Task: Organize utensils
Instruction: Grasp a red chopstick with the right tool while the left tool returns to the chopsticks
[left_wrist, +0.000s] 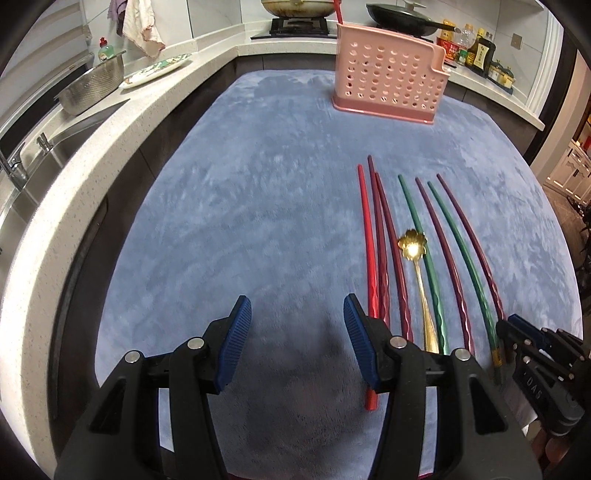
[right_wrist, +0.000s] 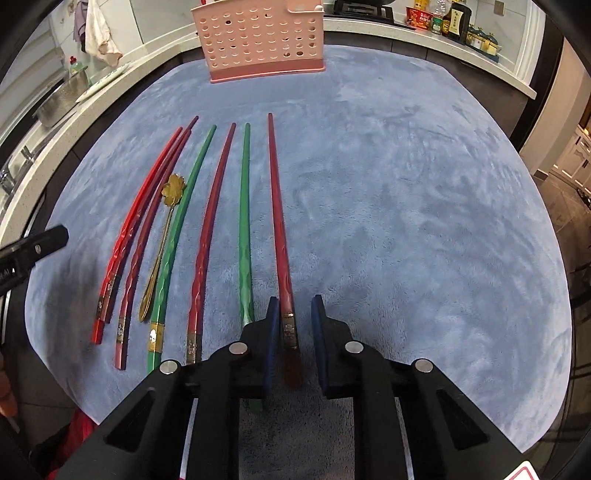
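Several red, dark red and green chopsticks lie side by side on a blue cloth (left_wrist: 240, 206), with a gold flower-shaped spoon (left_wrist: 412, 245) (right_wrist: 173, 190) among them. My right gripper (right_wrist: 295, 300) is down at the thick end of the rightmost dark red chopstick (right_wrist: 277, 206) and shut on it, its blue pads close on either side. A green chopstick (right_wrist: 244, 206) runs just left of its left finger. My left gripper (left_wrist: 295, 298) hangs open over bare cloth, left of the bright red chopstick (left_wrist: 369, 240). A pink perforated utensil holder (left_wrist: 388, 85) (right_wrist: 262, 40) stands upright at the cloth's far edge.
A white counter (left_wrist: 110, 155) curves around the left and back, with a sink, a steel colander (left_wrist: 92, 86) and a plate. A stove with pans is behind the holder. Sauce bottles (left_wrist: 476, 48) stand at the back right. Bare cloth (right_wrist: 424, 221) lies right of the chopsticks.
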